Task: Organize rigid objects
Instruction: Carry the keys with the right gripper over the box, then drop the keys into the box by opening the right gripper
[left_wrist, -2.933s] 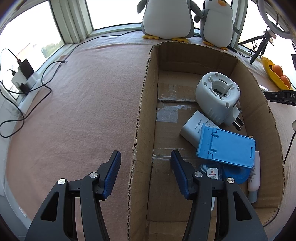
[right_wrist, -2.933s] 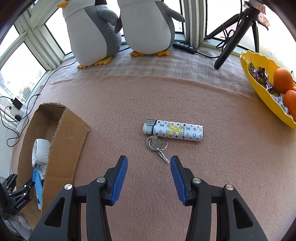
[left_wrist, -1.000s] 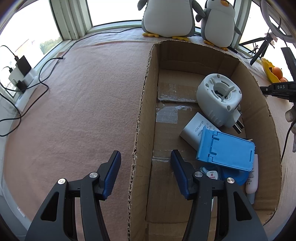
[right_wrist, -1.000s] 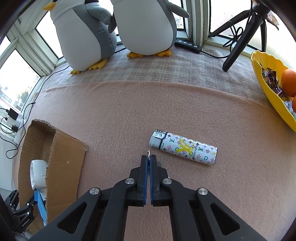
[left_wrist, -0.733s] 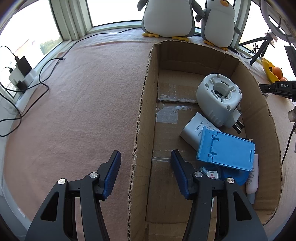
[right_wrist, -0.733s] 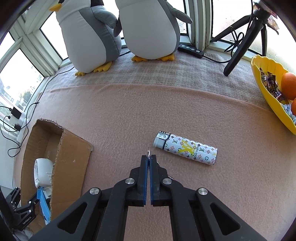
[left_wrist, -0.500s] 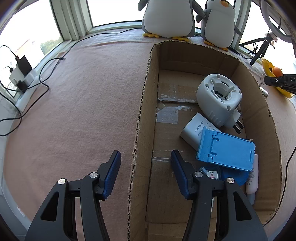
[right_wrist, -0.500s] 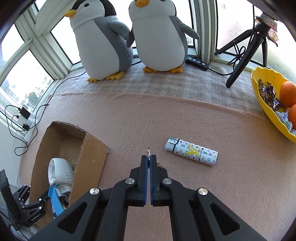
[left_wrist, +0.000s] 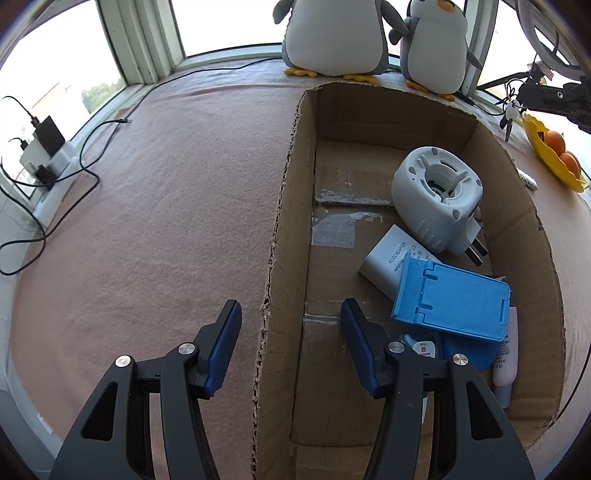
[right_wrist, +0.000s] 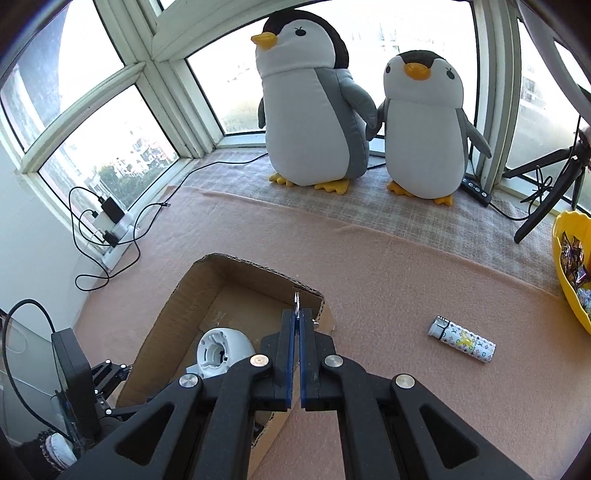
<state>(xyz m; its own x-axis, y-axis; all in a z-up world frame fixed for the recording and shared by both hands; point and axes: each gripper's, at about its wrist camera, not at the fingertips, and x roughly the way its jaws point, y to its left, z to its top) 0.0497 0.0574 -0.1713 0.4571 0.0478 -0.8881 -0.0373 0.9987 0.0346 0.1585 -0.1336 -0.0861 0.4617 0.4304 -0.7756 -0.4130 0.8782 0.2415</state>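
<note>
Right wrist view: right gripper (right_wrist: 296, 321) pinched shut on keys (right_wrist: 296, 300), box (right_wrist: 236, 266) at 11 o'clock; left gripper (left_wrist: 290, 325) straddled the box's wall

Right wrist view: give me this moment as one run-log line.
right tool: shut on key ring | place: above cardboard box corner | left tool: astride box wall, not pressing | lighter: on blanket

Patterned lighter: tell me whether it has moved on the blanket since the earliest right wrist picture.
Cannot tell. The patterned lighter still lies flat on the pink blanket; only the camera has clearly shifted.
</note>
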